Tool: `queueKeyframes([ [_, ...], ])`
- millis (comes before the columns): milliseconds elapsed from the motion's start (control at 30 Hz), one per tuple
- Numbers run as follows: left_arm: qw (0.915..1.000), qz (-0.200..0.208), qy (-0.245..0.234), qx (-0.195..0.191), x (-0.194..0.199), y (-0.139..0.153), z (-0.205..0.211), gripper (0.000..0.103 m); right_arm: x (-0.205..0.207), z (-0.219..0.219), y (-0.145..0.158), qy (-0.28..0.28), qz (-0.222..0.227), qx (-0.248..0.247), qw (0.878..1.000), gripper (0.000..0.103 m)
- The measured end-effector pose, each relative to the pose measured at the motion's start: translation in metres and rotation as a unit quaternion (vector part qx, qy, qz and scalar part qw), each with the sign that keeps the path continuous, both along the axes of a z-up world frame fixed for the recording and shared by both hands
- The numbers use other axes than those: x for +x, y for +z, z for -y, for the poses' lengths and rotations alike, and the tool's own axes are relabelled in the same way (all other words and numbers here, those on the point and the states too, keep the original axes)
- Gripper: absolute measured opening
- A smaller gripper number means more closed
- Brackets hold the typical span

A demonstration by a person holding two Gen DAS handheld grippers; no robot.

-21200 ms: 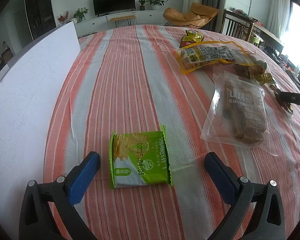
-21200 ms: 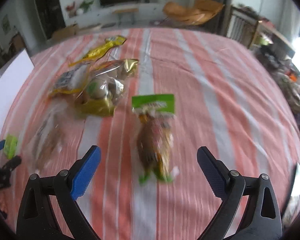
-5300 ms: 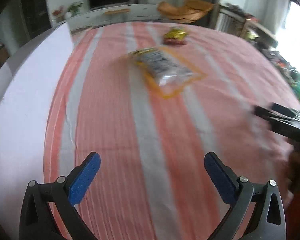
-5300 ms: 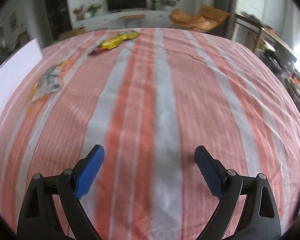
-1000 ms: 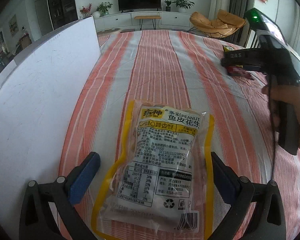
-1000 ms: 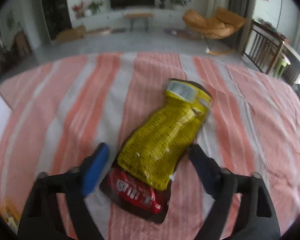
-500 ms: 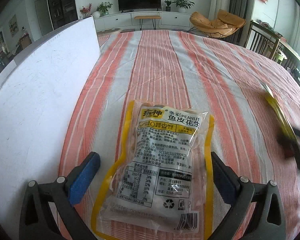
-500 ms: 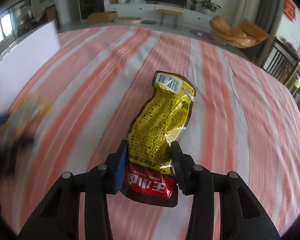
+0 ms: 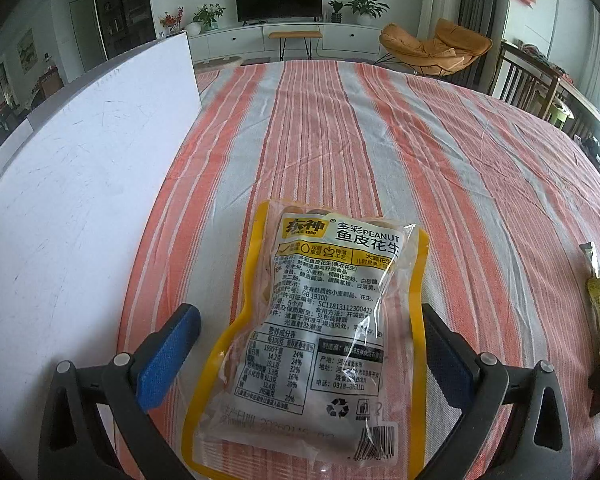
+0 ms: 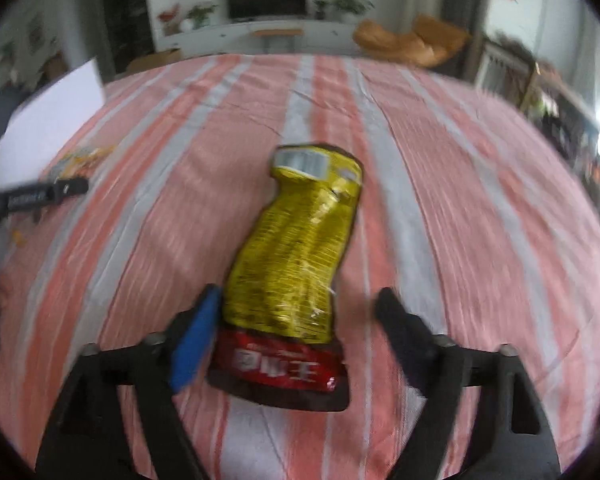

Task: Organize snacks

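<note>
The yellow-edged peanut packet point(image 9: 316, 344) is seen lying flat on the striped worktop point(image 9: 440, 152), between the wide-spread fingers of the left hand-held gripper point(image 9: 312, 350), untouched by either pad, with a white board point(image 9: 72, 200) just to its left. The yellow-and-red snack pouch point(image 10: 296, 272) is seen lying on the same cloth between the parted fingers of the right hand-held gripper point(image 10: 296, 336); its left pad sits at the pouch edge, and the right pad is held apart

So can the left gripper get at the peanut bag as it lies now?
Probably yes. The left gripper has its jaws wide open on either side of the peanut bag, which lies flat on the striped tablecloth. Nothing sits between them; the white board stands off to the side.
</note>
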State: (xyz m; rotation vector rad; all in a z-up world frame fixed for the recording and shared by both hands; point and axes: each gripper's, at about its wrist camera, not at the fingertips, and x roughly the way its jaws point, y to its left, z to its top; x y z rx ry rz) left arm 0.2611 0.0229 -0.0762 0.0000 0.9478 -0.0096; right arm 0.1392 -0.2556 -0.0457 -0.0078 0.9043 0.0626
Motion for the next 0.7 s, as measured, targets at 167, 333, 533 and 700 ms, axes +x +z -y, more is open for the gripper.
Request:
queueKeyframes([
  [167,1.0000,0.000,0.000,0.000,0.0002,-0.0001,-0.0001,0.103,0.0031,-0.0059,-0.0027,0.003,-0.003,-0.014,1.000,0.094],
  [333,1.0000,0.000,0.000,0.000,0.0002,-0.0002,-0.0001,0.103,0.0027,-0.0028,-0.0036,0.002,-0.004,-0.011,1.000,0.094],
  [533,1.0000,0.000,0.000,0.000,0.0002,-0.0001,-0.0001,0.103,0.0026,-0.0026,-0.0035,0.002,-0.004,-0.011,1.000,0.094],
  [700,1.0000,0.000,0.000,0.000,0.0002,0.0000,-0.0001,0.103,0.0027,-0.0025,-0.0035,0.002,-0.004,-0.011,1.000,0.094],
])
